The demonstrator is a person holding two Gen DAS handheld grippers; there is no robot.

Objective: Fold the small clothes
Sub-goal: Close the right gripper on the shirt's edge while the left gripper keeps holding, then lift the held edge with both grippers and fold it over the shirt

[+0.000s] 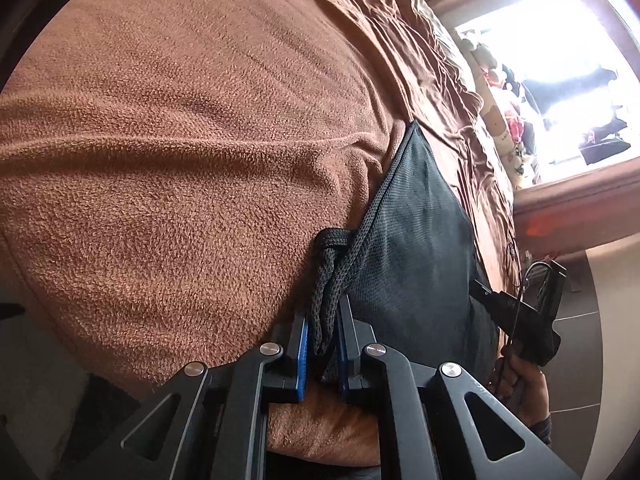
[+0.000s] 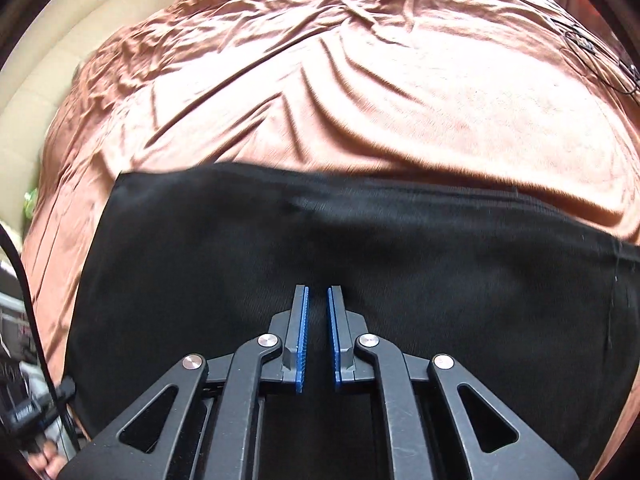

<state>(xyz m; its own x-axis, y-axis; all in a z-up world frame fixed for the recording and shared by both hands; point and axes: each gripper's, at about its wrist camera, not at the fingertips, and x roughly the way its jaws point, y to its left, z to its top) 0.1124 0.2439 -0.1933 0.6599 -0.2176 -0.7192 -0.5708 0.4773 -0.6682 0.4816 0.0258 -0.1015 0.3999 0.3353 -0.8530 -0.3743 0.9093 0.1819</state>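
my left tongs (image 1: pixel 324 320) are clamped on a bunched corner of the dark mesh garment (image 1: pixel 412 240), which trails ahead and to the right of them over the brown blanket (image 1: pixel 180 120). right tongs (image 2: pixel 317 312) hang over the same black cloth, pads nearly together, nothing clearly pinched. no earlier frame, so no motion claim. progress: looks early, cloth spread mostly flat, no finished fold visible; folds prob all left. garment type unclear, near edge cut off, right view blurred.
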